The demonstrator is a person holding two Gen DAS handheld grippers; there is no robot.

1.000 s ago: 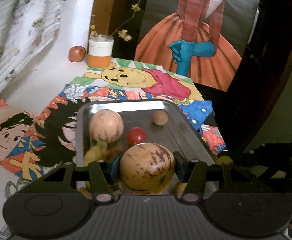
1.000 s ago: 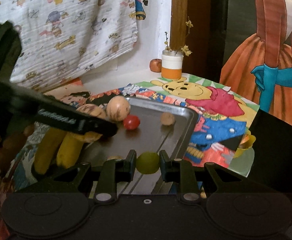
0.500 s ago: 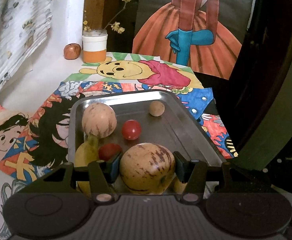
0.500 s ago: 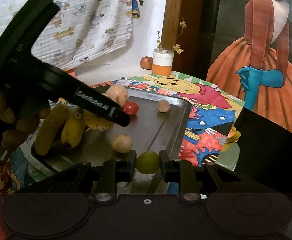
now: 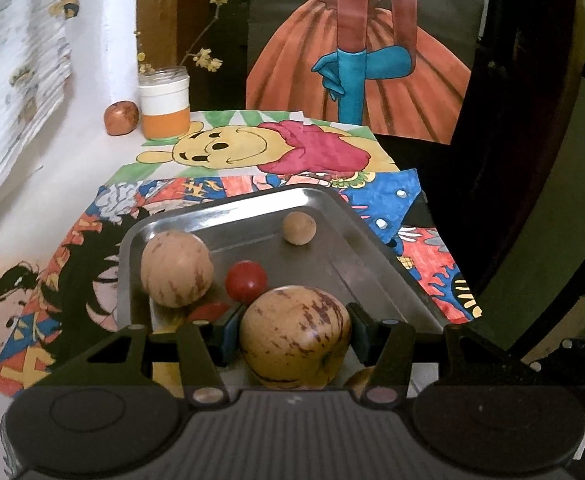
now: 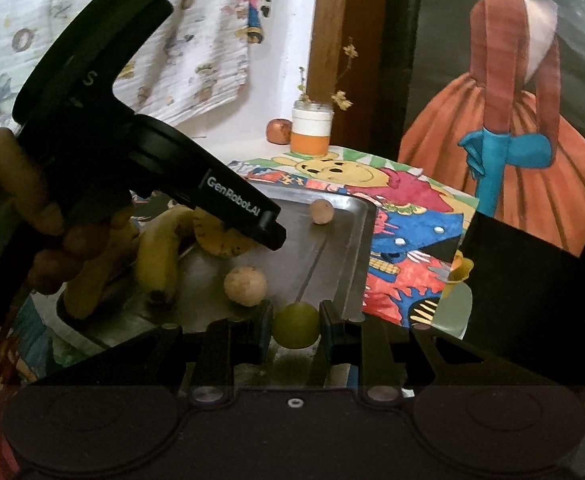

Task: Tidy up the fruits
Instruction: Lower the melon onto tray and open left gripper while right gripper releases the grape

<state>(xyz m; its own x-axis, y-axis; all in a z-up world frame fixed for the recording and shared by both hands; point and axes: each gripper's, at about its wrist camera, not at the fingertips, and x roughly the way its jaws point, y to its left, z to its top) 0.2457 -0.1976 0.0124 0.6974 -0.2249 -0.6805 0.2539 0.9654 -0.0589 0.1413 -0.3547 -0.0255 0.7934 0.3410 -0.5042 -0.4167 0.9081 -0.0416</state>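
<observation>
Two tomatoes [image 5: 246, 285] in left view only, bananas [image 6: 158, 258] (right view only)

Orange-and-white jar [image 5: 164, 108] with dried sprigs, cartoon drawings [image 5: 252, 148], painted orange-dress figure [image 5: 356, 60], printed cloth [image 6: 196, 40]

"GenRobot.AI" runs along the left hand-held gripper [image 6: 248, 216]; an "S" higher up.
</observation>
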